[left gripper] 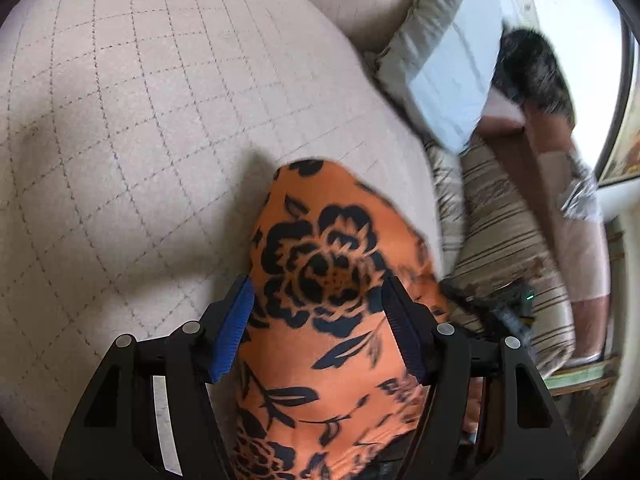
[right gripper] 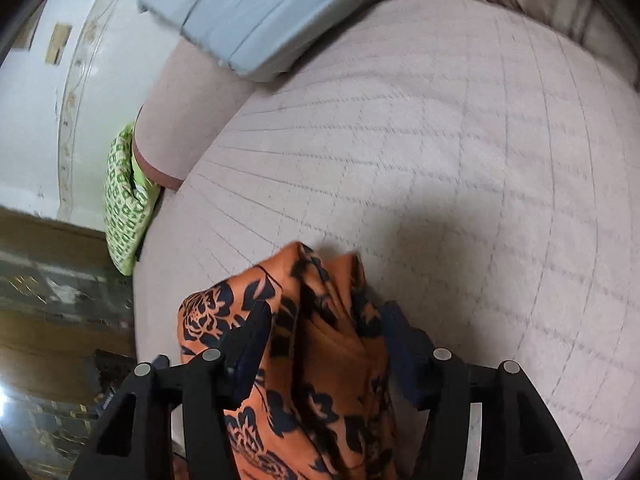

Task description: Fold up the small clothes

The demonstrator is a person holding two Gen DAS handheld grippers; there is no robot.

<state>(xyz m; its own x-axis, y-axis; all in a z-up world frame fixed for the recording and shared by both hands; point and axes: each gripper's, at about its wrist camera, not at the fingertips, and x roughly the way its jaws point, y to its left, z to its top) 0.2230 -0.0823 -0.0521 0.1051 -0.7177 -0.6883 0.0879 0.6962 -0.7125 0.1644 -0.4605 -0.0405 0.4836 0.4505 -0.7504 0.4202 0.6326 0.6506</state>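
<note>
both grippers, left gripper (left gripper: 318, 320) and right gripper (right gripper: 324, 344), have jaws spread wide around the orange floral garment (left gripper: 332, 320), gripping nothing you can confirm. it hangs bunched above the quilted bed (left gripper: 140, 120), so you've folded nothing yet.

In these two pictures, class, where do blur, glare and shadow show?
Left wrist view: the orange floral garment is blurred at its edges, the window side blown out. Right wrist view: the quilted bedspread is motion-smeared, a soft shadow beyond the garment, glare at lower left.
</note>
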